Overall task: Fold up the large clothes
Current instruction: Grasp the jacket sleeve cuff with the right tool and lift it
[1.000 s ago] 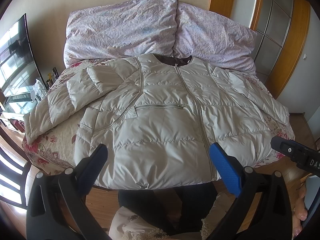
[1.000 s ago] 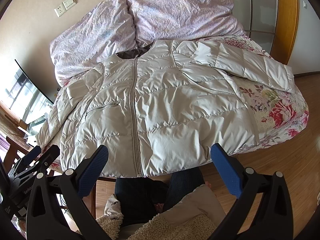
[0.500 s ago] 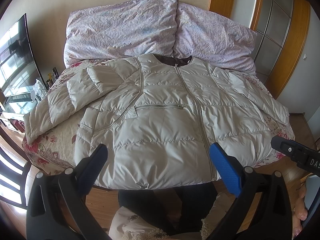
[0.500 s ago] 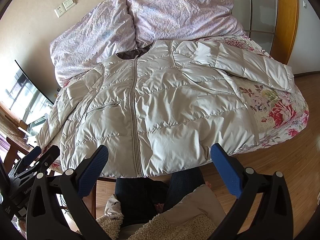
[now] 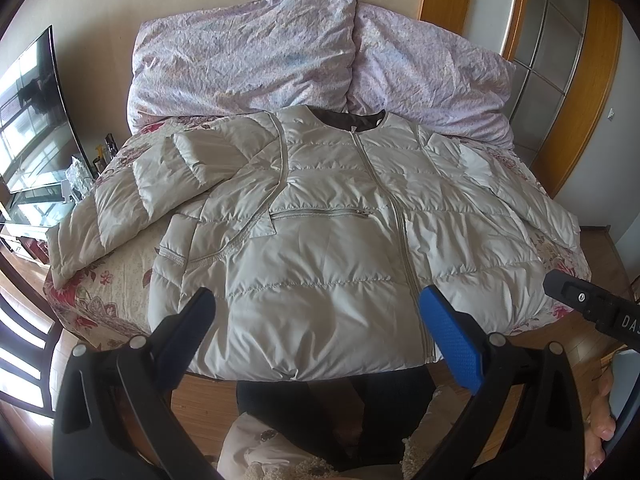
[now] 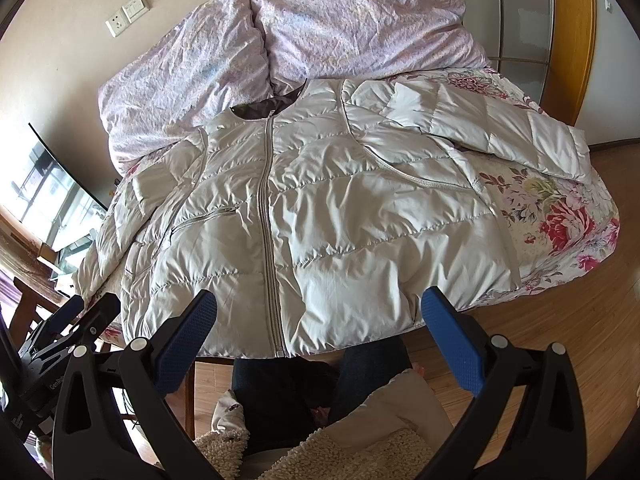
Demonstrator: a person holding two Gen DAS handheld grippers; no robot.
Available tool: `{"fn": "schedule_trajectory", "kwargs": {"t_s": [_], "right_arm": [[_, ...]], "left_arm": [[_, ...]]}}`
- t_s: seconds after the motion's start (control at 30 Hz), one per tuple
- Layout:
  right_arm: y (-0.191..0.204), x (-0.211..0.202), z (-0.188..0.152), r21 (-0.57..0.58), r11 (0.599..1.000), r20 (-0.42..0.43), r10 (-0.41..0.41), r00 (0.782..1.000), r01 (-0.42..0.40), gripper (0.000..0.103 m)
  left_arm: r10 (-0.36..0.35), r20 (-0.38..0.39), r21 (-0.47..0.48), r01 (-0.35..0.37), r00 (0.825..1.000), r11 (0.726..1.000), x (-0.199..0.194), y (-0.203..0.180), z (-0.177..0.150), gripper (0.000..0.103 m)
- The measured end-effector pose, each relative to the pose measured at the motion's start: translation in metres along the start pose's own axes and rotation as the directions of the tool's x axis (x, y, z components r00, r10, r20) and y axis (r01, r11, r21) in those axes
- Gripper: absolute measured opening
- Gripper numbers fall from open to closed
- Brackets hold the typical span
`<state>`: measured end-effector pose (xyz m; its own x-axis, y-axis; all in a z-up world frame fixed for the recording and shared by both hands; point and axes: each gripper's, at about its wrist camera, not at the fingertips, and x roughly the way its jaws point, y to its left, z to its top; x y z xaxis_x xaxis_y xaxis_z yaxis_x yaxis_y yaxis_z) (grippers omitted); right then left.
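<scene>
A large cream quilted puffer jacket lies face up and zipped on the flowered bed, collar toward the pillows, both sleeves spread out to the sides. It also shows in the right wrist view. Its hem hangs over the near bed edge. My left gripper is open and empty, held above the hem. My right gripper is open and empty, also just short of the hem. The left gripper shows at the lower left of the right wrist view.
Two lilac pillows lean on the wall behind the jacket. A flowered bedspread covers the bed. A TV stands at the left. Wood floor runs along the right. The person's legs are below the hem.
</scene>
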<state>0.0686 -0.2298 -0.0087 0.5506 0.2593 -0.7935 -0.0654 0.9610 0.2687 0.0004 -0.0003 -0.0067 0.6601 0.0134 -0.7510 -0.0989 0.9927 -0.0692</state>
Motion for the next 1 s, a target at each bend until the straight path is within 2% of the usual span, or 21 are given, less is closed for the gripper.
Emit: {"fn": "schedule_trajectory", "kwargs": {"t_s": [0.3,0.43,0.6,0.8,0.93,1.0], "right_arm": [[-0.004,0.009,0.004,0.02,1.0,0.008,0.004,1.0,-0.004,0.102],[-0.013,0.018,0.011,0.041,0.999,0.066,-0.014,0.998,0.011,0.102],[-0.033,0.033,0.024,0.051,0.996,0.129,0.067,0.989,-0.074,0.102],[-0.08,0.058,0.043,0.179,0.984,0.144,-0.007,0.99,-0.019,0.102],[-0.138,0.072,0.055,0.358,0.934,0.132,-0.035,0.991,-0.015,0.102],[-0.171,0.075,0.059,0.455,0.89,0.131,-0.071,0.989,0.003,0.102]], "left_arm": [[0.003,-0.008,-0.001,-0.003,1.0,1.0,0.007,0.006,0.005,0.101],[0.015,-0.014,0.0,-0.015,1.0,1.0,0.018,0.006,0.009,0.101],[0.028,-0.022,0.001,-0.028,0.999,1.0,0.029,0.007,0.015,0.101],[0.032,-0.053,-0.006,-0.033,0.998,0.999,0.055,0.011,0.025,0.101],[0.025,-0.072,0.004,-0.025,0.997,1.0,0.071,0.012,0.031,0.101],[0.01,-0.086,0.01,-0.009,0.996,1.0,0.081,0.012,0.034,0.101]]}}
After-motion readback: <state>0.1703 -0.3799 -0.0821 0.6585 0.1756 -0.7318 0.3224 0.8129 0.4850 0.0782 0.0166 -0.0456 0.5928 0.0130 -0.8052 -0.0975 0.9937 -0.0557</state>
